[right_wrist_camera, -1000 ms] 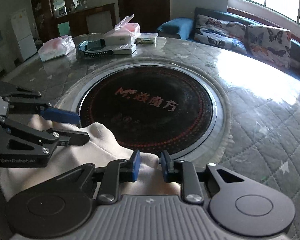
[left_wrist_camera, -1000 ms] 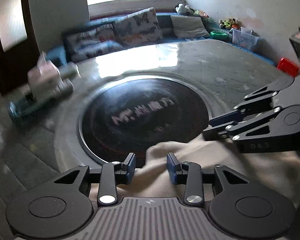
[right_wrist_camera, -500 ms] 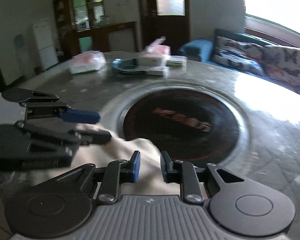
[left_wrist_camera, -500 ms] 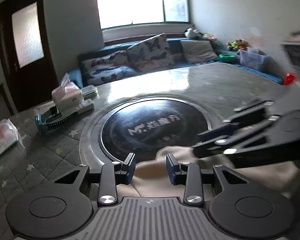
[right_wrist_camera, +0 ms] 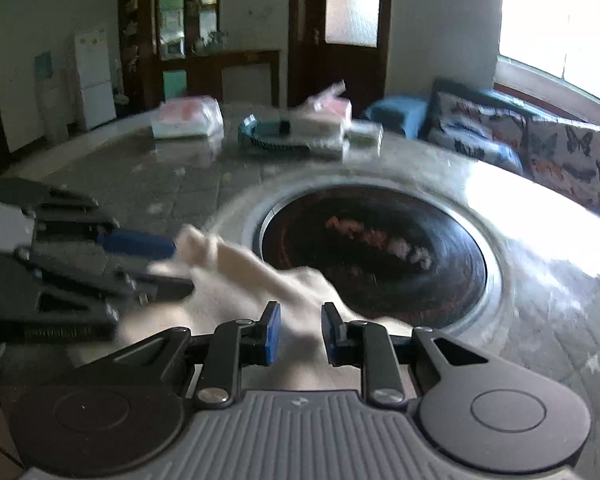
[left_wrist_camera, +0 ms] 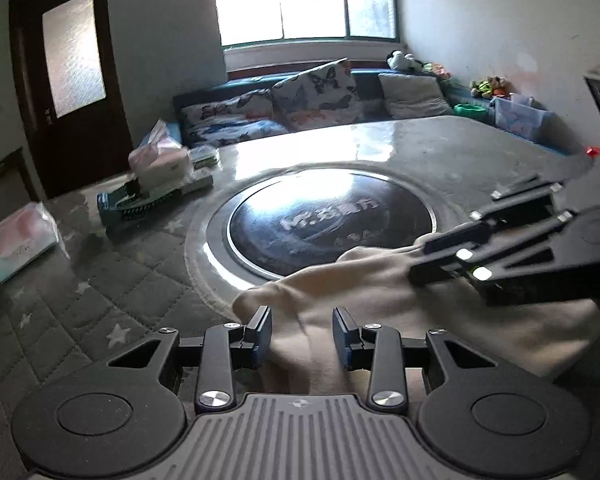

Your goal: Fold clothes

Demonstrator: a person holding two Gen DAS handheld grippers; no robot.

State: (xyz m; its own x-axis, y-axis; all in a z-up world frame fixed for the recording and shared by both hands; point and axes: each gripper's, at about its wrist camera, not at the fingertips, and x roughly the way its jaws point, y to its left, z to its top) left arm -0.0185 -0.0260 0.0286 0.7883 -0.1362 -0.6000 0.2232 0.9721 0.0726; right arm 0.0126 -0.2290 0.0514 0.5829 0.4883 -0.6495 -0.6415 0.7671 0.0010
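Observation:
A beige garment [left_wrist_camera: 384, 300] lies bunched at the near edge of the round table, partly over the dark glass centre disc [left_wrist_camera: 332, 224]. My left gripper [left_wrist_camera: 302, 330] has its jaws apart with cloth between them. My right gripper [right_wrist_camera: 298, 330] also has its jaws apart, with the blurred garment [right_wrist_camera: 252, 276] running between them. Each gripper shows in the other's view: the right one [left_wrist_camera: 440, 260] at the cloth's right side, the left one [right_wrist_camera: 168, 264] at its left. Whether either grips the cloth I cannot tell.
On the table's far left are a tissue box [left_wrist_camera: 160, 158], a teal tray [left_wrist_camera: 136, 202] and a plastic-wrapped pack [left_wrist_camera: 20, 238]. A sofa with butterfly cushions [left_wrist_camera: 312, 96] runs under the window. A dark door [right_wrist_camera: 344, 28] and cabinets stand behind.
Both grippers have risen and tilted up, so more of the room shows. The garment has been drawn back and up from the centre disc, and its edge now hangs between the grippers.

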